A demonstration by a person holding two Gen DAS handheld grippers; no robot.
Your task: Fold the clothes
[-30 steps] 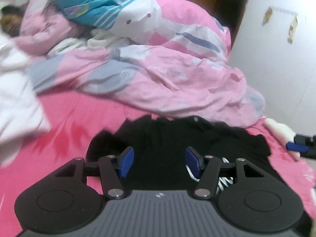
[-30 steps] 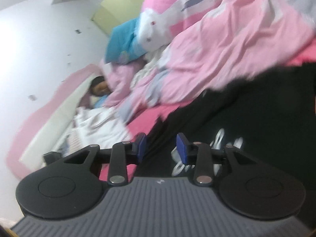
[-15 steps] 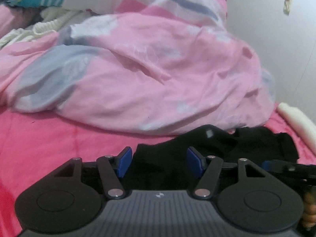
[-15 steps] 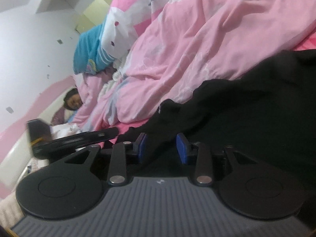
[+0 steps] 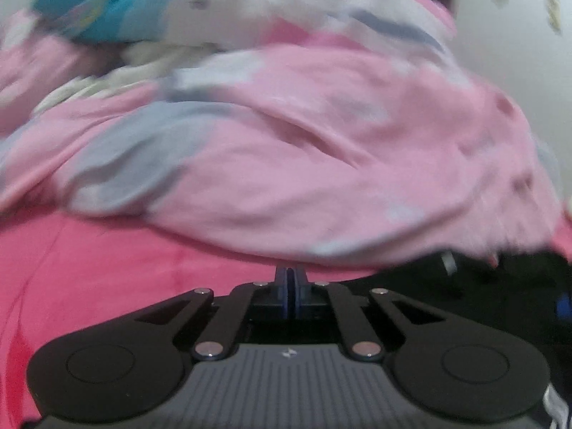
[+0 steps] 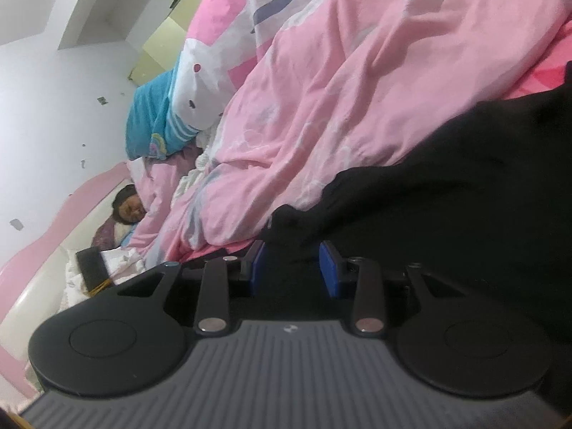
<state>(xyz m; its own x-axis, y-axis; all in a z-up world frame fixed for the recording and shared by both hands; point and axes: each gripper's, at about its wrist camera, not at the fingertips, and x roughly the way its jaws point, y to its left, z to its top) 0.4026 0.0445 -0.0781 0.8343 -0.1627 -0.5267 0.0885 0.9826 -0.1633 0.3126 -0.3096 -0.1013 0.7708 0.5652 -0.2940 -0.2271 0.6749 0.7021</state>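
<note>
A black garment [image 5: 464,304] lies on the pink bed sheet [image 5: 107,268], its far edge against a rumpled pink duvet [image 5: 321,161]. My left gripper [image 5: 291,293] is shut, blue pads pressed together at the garment's left far edge; the pinched cloth is mostly hidden under the fingers, and this view is blurred. In the right wrist view the black garment [image 6: 447,214] fills the right side. My right gripper [image 6: 291,266] is open, and a raised fold of the black cloth sits between its blue pads [image 6: 257,264].
The pink duvet [image 6: 357,107] is heaped just beyond the garment. A blue and white pillow [image 6: 150,118] lies further back. A person [image 6: 127,211] lies at the head of the bed by the pink headboard [image 6: 43,243]. A dark boxy object [image 6: 91,264] shows at left.
My left gripper has gone from open to shut at the garment's edge and its view has swung up toward the duvet. My right gripper has stayed open and come closer to the cloth's fold.
</note>
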